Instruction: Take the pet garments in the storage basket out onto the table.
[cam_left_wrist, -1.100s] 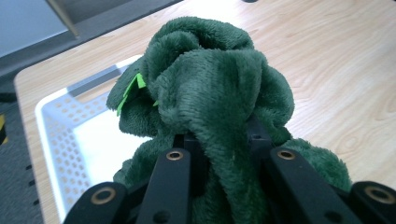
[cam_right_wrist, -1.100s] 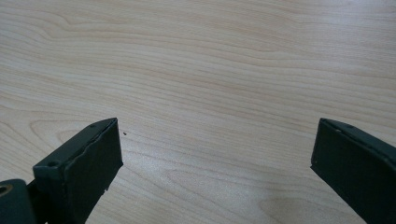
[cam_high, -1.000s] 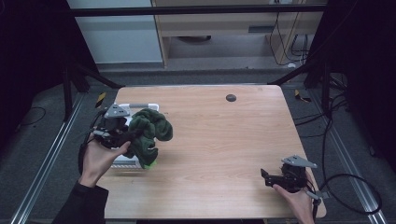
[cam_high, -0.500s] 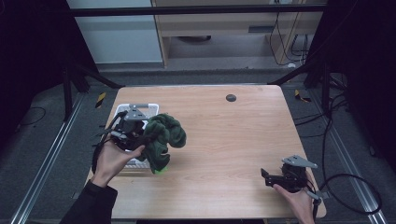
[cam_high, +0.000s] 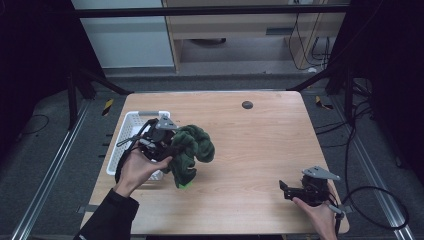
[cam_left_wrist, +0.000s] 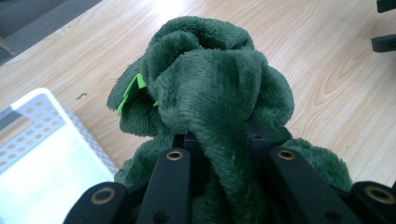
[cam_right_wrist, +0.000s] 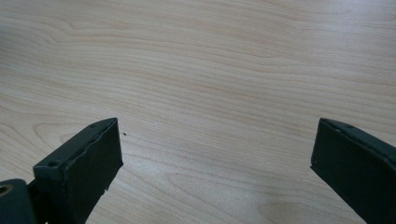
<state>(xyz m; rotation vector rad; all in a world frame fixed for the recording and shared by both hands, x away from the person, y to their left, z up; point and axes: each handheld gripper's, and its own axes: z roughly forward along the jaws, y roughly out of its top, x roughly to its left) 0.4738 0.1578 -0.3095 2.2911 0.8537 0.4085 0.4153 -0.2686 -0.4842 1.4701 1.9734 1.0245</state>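
While the right hand-held gripper (cam_high: 286, 190) gapes, the left hand-held gripper (cam_high: 172, 150) clamps the green plush (cam_high: 192, 150).

Fuzzy dark-green plush cloth (cam_left_wrist: 219, 93), perforated white plastic basket (cam_high: 131, 125), smooth pale matt wood table (cam_high: 260, 150).

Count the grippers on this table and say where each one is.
2. The left gripper is at the table's left, beside the white basket, clamped on a green plush cloth. The right gripper is open near the table's front right corner.
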